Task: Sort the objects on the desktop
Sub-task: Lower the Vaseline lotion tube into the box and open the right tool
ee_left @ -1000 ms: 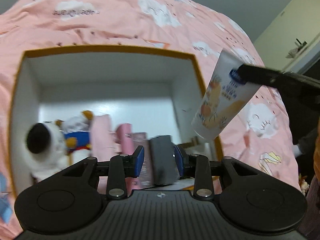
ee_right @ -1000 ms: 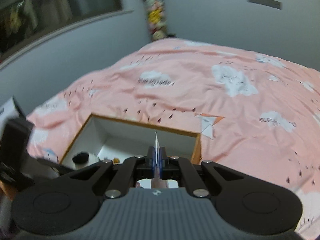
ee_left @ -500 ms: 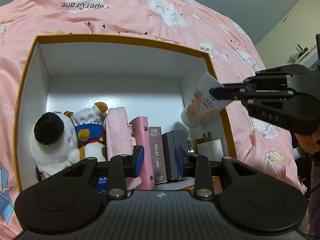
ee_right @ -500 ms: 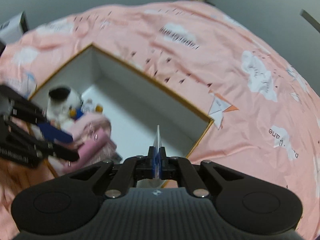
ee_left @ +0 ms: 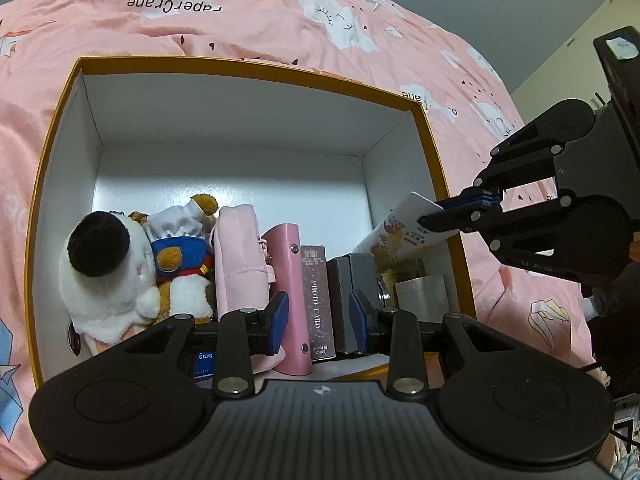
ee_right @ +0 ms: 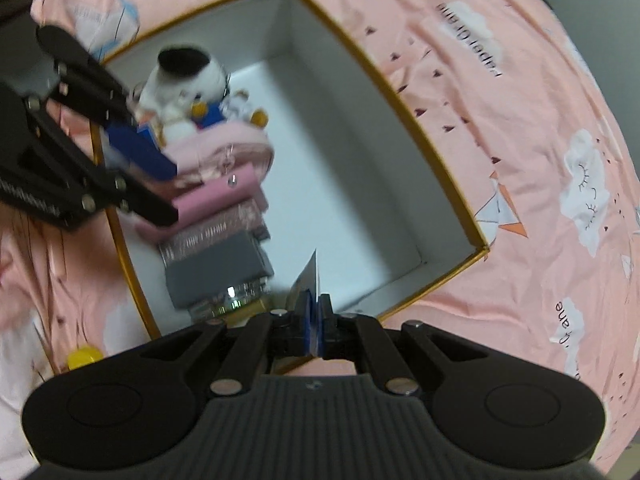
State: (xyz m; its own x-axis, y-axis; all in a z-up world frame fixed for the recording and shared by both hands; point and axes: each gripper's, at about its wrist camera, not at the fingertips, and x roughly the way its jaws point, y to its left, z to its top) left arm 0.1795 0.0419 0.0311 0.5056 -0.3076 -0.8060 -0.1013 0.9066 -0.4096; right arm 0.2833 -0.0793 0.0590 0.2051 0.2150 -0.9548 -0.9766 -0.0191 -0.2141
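Resting on a pink bed cover (ee_left: pixel 260 20) is a big square box (ee_left: pixel 248 68) with a thin gold rim and smooth white walls inside. The cover is soft and a little wrinkled, with white clouds, small paper cranes and dark letters printed on it.

Along the near wall of the box, a row of things is packed side by side. A fluffy white plush toy (ee_left: pixel 104 276) with a round black patch is seen at the left end. A smaller plush (ee_left: pixel 180 248) in blue and white is tucked against it. Next, a soft pink pouch (ee_left: pixel 240 256) is stood upright, then a smooth pink case (ee_left: pixel 290 292) with metal studs, a thin photo card box (ee_left: pixel 316 300) and a flat grey box (ee_left: pixel 344 300). Shiny gold and pale little boxes (ee_left: pixel 420 292) are seen at the right end.

The left gripper (ee_left: pixel 318 316) is held half spread over the row, its blue pads on either side of the pink case and the card box. Whether they are squeezed cannot be told.

The right gripper (ee_right: pixel 316 320) is pressed tight on the flat end of a white tube (ee_left: pixel 400 232) with orange flowers on it. The tube is held tilted over the right end of the box, above the gold boxes.

A grey wall and a pale door are seen past the bed.
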